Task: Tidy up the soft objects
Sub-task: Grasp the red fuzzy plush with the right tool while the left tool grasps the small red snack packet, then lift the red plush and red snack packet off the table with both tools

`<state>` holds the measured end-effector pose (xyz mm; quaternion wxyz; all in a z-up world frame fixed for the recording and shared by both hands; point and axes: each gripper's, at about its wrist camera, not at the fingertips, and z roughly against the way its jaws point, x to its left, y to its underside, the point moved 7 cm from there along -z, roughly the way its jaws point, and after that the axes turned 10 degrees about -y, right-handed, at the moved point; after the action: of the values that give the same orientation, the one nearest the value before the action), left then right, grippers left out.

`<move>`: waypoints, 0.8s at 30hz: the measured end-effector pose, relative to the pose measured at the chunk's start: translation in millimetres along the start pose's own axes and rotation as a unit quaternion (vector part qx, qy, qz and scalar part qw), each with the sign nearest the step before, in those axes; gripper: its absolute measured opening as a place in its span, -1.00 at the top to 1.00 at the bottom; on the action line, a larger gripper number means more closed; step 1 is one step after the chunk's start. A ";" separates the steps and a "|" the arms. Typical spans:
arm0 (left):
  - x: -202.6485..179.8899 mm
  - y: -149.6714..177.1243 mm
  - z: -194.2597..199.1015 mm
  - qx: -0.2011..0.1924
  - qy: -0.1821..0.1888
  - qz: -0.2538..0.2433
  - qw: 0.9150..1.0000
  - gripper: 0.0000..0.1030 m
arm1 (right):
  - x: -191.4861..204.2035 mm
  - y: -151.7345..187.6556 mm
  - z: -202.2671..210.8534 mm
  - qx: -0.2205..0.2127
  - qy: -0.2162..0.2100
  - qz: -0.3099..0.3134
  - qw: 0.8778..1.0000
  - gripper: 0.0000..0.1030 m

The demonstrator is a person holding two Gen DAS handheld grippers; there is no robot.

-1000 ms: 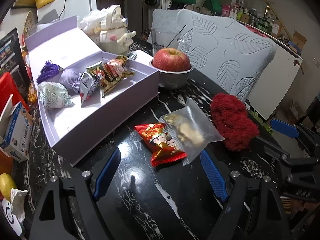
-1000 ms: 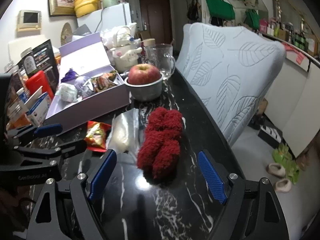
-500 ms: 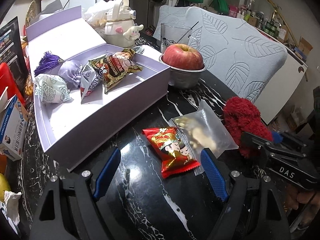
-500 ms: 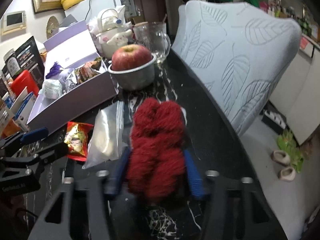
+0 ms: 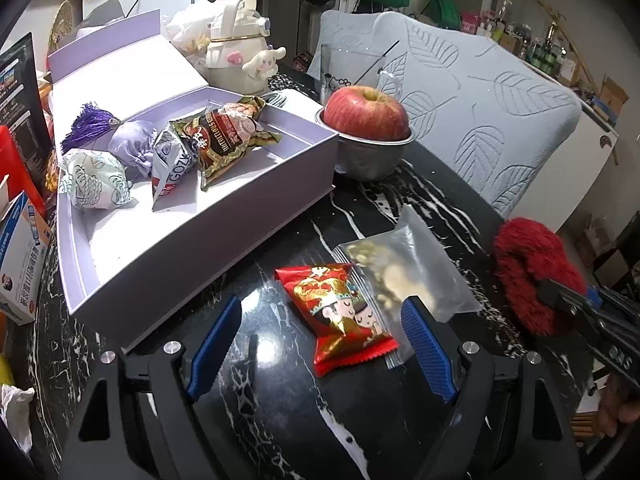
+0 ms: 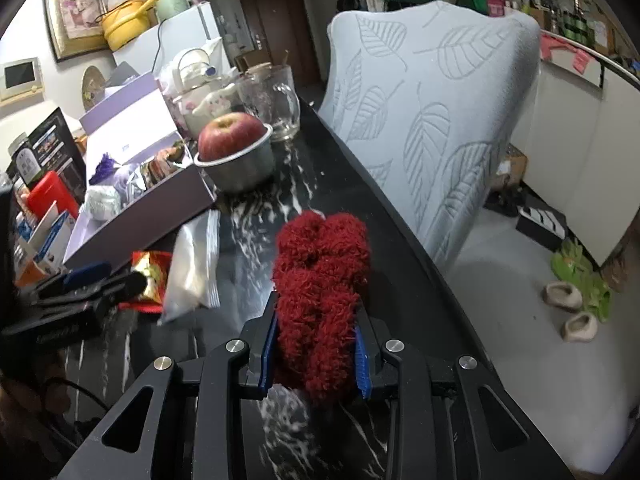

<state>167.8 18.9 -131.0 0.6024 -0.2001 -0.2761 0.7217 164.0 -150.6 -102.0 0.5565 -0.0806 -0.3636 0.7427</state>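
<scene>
The lavender gift box holds five soft packets; its left end is cut off. The left gripper stands released over one red snack packet and one clear zip bag, contents indistinct. The right gripper is closing, pads pressing the red fuzzy bundle on the black marble table. One apple sits in a metal bowl.

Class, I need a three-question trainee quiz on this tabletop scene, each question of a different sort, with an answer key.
1. True or false: the apple sits in a metal bowl.
2. Which item lies between the fingers of the right gripper? A) clear zip bag B) red fluffy bundle C) red snack packet
3. Fill in: the snacks already put away lie in a ______ box.

Key: 1 true; 2 B, with the fingers closing on it; 3 lilac.
</scene>
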 end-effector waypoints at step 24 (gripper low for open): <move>1.0 36.1 4.2 0.034 0.018 -0.003 0.999 0.26 | 20.3 22.9 8.6 0.009 -0.019 0.023 1.000 0.40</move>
<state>137.7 14.8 -150.7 0.6161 -0.1917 -0.2410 0.7250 134.5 -139.2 -104.4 0.5333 -0.0697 -0.3657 0.7596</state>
